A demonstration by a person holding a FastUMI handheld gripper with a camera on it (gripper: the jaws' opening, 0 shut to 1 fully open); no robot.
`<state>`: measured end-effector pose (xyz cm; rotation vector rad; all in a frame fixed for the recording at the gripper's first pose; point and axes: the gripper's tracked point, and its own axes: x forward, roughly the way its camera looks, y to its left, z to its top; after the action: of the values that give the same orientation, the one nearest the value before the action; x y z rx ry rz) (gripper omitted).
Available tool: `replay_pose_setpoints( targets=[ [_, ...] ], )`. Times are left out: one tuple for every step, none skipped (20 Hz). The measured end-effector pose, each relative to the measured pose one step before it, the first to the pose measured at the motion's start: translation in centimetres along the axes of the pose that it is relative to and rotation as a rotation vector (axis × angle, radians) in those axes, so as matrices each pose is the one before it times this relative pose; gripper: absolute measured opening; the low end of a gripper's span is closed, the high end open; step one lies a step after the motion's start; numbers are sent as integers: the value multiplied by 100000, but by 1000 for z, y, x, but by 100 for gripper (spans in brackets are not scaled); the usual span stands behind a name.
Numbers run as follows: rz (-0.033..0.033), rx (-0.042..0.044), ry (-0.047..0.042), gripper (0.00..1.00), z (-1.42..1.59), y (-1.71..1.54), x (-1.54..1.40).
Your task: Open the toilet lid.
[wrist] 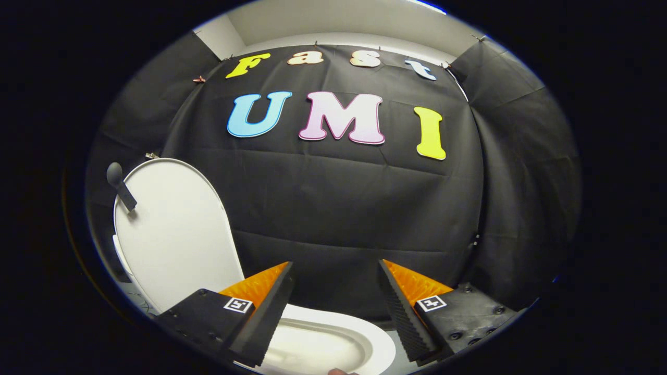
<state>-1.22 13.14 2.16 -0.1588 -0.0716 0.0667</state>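
Observation:
The white toilet lid (174, 234) stands raised, nearly upright, to the left of my fingers, with a dark handle (121, 185) sticking out from its upper left edge. Below it the white bowl and seat rim (333, 338) lie open, showing between and under my fingertips. My gripper (336, 271) is open with nothing between its fingers; it hovers above the bowl, to the right of the lid and apart from it.
Black booth cloth (338, 219) hangs just behind the toilet and wraps round on the right (521, 182). A white wall and ceiling (333, 23) show above the cloth.

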Motion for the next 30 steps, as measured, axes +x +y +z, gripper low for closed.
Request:
replay_pose_setpoints(
  targets=[
    [530, 2219, 914, 98, -188, 44, 22],
    [-479, 2178, 1045, 98, -197, 3, 16],
    [-316, 1174, 674, 98, -44, -113, 27],
    [-266, 151, -332, 98, 174, -43, -9],
    [-644, -413, -153, 98, 292, -127, -61],
    [-268, 152, -585, 98, 136, -126, -46],
    [184, 1049, -399, 98, 303, 69, -60],
    [353, 719, 303, 98, -122, 181, 58],
    [156, -112, 507, 98, -178, 123, 12],
    [-284, -993, 325, 98, -109, -30, -90],
    [-425, -91, 821, 98, -179, -89, -68],
    [855, 1054, 344, 98, -135, 182, -15],
    [36, 932, 546, 99, -84, 100, -97],
    [-90, 235, 211, 98, -45, -153, 30],
    [-425, -701, 303, 98, -72, -151, 48],
    [-244, -630, 3, 98, -9, -161, 68],
    [-137, 384, 437, 98, -126, -130, 52],
    [-100, 1110, 189, 98, -123, -135, -14],
    [70, 847, 287, 98, -79, -25, 10],
    [-201, 11, 441, 98, -147, -20, 81],
    [-28, -183, 360, 98, -50, -65, 95],
    [-169, -161, 458, 98, -198, -62, 38],
    [62, -48, 360, 98, -178, -20, 21],
    [26, -126, 208, 98, -68, 78, 25],
    [-8, -13, 175, 98, -61, -50, 40],
    [96, 213, 135, 98, -50, -19, 20],
    [-211, 242, -44, 98, 33, -64, -13],
    [144, 174, -201, 98, 72, -27, -42],
    [-73, -147, 208, 98, -29, -13, 43],
    [-338, -261, 67, 98, -100, -88, -13]
  ],
)
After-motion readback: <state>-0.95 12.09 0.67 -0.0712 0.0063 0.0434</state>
